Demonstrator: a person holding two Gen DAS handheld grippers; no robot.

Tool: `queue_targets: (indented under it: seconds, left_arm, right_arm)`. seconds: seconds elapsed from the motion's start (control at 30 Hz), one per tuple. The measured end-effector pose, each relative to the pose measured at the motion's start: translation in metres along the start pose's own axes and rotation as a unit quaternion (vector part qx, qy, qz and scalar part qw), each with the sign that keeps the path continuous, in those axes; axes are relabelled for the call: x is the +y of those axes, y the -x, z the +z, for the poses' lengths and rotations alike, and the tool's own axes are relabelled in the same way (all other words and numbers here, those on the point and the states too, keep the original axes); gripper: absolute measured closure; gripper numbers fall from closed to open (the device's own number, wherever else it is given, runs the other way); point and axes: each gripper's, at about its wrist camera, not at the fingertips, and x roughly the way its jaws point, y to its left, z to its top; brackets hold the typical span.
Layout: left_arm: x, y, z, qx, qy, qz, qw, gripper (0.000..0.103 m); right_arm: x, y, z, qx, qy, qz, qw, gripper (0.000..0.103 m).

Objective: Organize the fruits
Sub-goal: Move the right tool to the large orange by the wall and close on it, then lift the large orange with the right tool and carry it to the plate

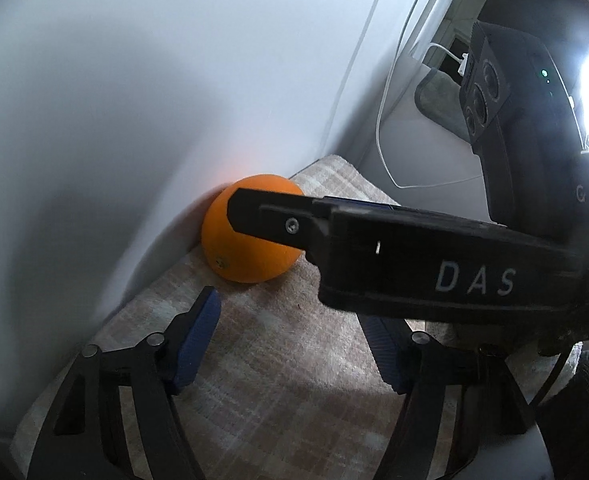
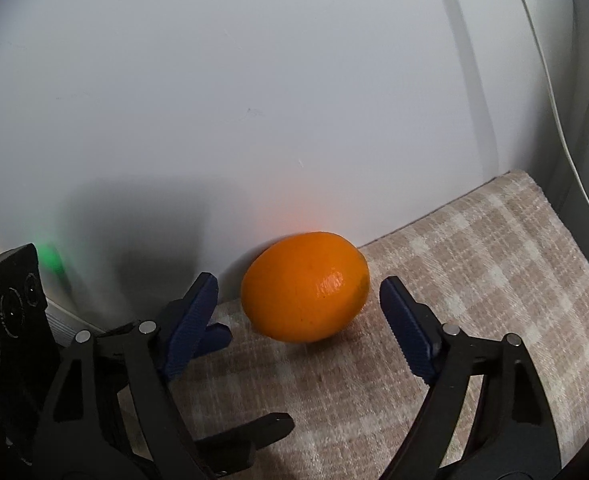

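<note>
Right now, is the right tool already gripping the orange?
No: in the right wrist view the right tool is open, its pads clear of the orange.

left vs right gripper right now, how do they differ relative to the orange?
The right gripper has its jaws set either side of the orange, pads not touching; the left gripper sits short of it, nothing between its jaws. The right gripper's body crosses in front of the orange in the left wrist view; only a corner of the left one shows in the right view. Both are open, with blue pads, over the checked cloth.
</note>
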Motion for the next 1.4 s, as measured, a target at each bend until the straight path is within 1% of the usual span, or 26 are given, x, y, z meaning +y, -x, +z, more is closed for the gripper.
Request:
queue_targets:
  seconds: [0.17, 0.23, 0.3, 0.37, 0.57, 0.67, 0.77, 0.8, 0.93, 0.97, 1.0, 1.1, 1.27, 1.4]
  left_arm:
    - [0.000, -0.005, -0.001, 0.005, 0.002, 0.002, 1.0000, 0.040]
    - [0.001, -0.006, 0.000, 0.006, 0.005, 0.004, 1.0000, 0.041]
    - [0.001, -0.007, 0.000, 0.007, 0.005, 0.005, 1.0000, 0.042]
    - [0.002, -0.010, 0.002, 0.008, 0.005, 0.007, 0.9999, 0.045]
    - [0.004, -0.015, 0.003, 0.014, 0.008, 0.011, 0.9998, 0.049]
    - [0.003, -0.017, 0.004, 0.015, 0.009, 0.011, 0.9998, 0.050]
    - [0.002, -0.019, 0.007, 0.019, 0.008, 0.013, 0.9997, 0.054]
    - [0.002, -0.019, 0.007, 0.018, 0.008, 0.014, 0.9997, 0.054]
    - [0.005, -0.020, 0.007, 0.020, 0.011, 0.013, 0.9996, 0.055]
    - [0.004, -0.020, 0.007, 0.020, 0.011, 0.014, 0.9996, 0.057]
    - [0.003, -0.020, 0.007, 0.019, 0.010, 0.015, 0.9996, 0.058]
    - [-0.001, -0.020, 0.006, 0.019, 0.002, 0.015, 0.9997, 0.059]
    - [-0.013, -0.016, 0.003, 0.014, -0.022, 0.016, 0.9995, 0.059]
    - [-0.024, -0.013, 0.000, 0.011, -0.035, 0.009, 0.9993, 0.059]
  right_arm:
    - [-0.006, -0.010, 0.006, 0.002, -0.007, 0.008, 1.000, 0.017]
    - [-0.007, -0.012, 0.007, 0.004, -0.008, 0.012, 1.000, 0.018]
    - [-0.012, -0.015, 0.011, 0.007, -0.008, 0.016, 1.000, 0.023]
    - [-0.014, -0.021, 0.012, 0.012, -0.009, 0.017, 1.000, 0.023]
    - [-0.020, -0.030, 0.017, 0.019, -0.017, 0.025, 0.999, 0.025]
    - [-0.023, -0.033, 0.020, 0.020, -0.017, 0.024, 0.999, 0.025]
    - [-0.020, -0.032, 0.020, 0.019, -0.015, 0.022, 0.999, 0.025]
    - [-0.020, -0.032, 0.020, 0.019, -0.014, 0.019, 1.000, 0.026]
    - [-0.013, -0.030, 0.014, 0.016, -0.014, 0.013, 1.000, 0.026]
    - [-0.002, -0.023, 0.011, 0.016, -0.014, 0.011, 1.000, 0.026]
    - [-0.001, -0.022, 0.010, 0.015, -0.016, 0.010, 1.000, 0.027]
    - [0.002, -0.016, 0.006, 0.008, -0.015, 0.003, 1.000, 0.027]
    - [-0.004, -0.003, -0.009, -0.004, -0.024, 0.000, 1.000, 0.027]
    - [-0.004, 0.010, -0.017, -0.016, -0.030, -0.007, 0.999, 0.028]
